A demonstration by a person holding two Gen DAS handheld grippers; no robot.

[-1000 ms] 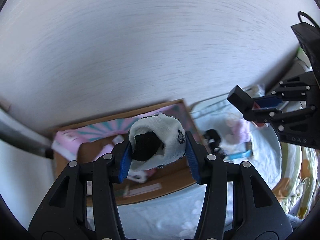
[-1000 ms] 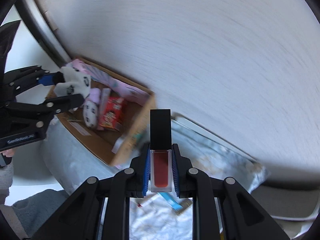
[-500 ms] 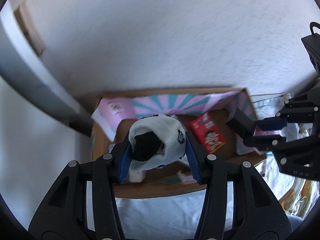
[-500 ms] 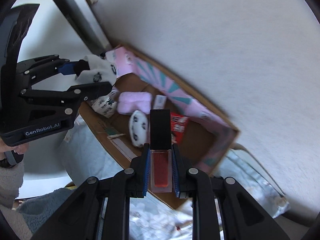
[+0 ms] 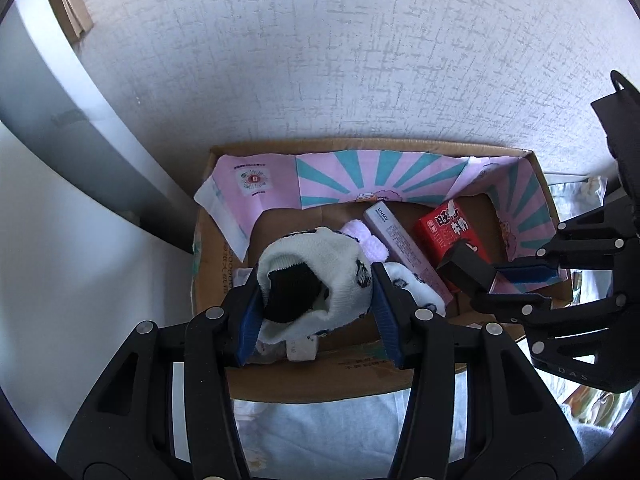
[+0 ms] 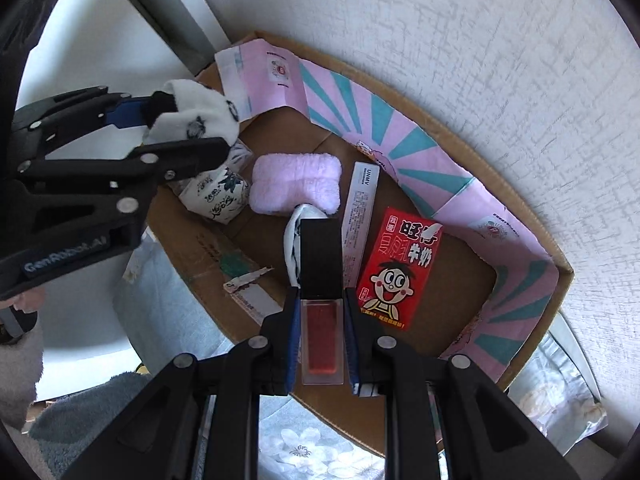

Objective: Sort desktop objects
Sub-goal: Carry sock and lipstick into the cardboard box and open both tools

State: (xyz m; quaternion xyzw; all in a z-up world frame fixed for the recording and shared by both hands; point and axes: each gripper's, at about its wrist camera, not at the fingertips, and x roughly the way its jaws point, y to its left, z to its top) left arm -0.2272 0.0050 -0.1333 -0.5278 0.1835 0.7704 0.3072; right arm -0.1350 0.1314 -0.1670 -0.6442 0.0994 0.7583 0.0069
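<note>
My left gripper (image 5: 316,300) is shut on a rolled white sock with black panda marks (image 5: 320,276) and holds it above the left part of an open cardboard box (image 5: 320,376). It also shows in the right wrist view (image 6: 192,128). My right gripper (image 6: 322,320) is shut on a red lip-gloss tube with a black cap (image 6: 321,320), held above the box's near middle. That tube shows in the left wrist view (image 5: 472,268) at the right.
In the box lie a pink towel (image 6: 298,182), a lilac slim carton (image 6: 360,216), a red milk carton (image 6: 404,268), a tissue pack (image 6: 218,196) and another white sock (image 5: 412,284). A textured white wall (image 5: 360,60) stands right behind. A floral cloth (image 6: 312,448) covers the surface.
Both grippers have swung left with their loads and now hang over the box, which fills both views. The view has steadied.
</note>
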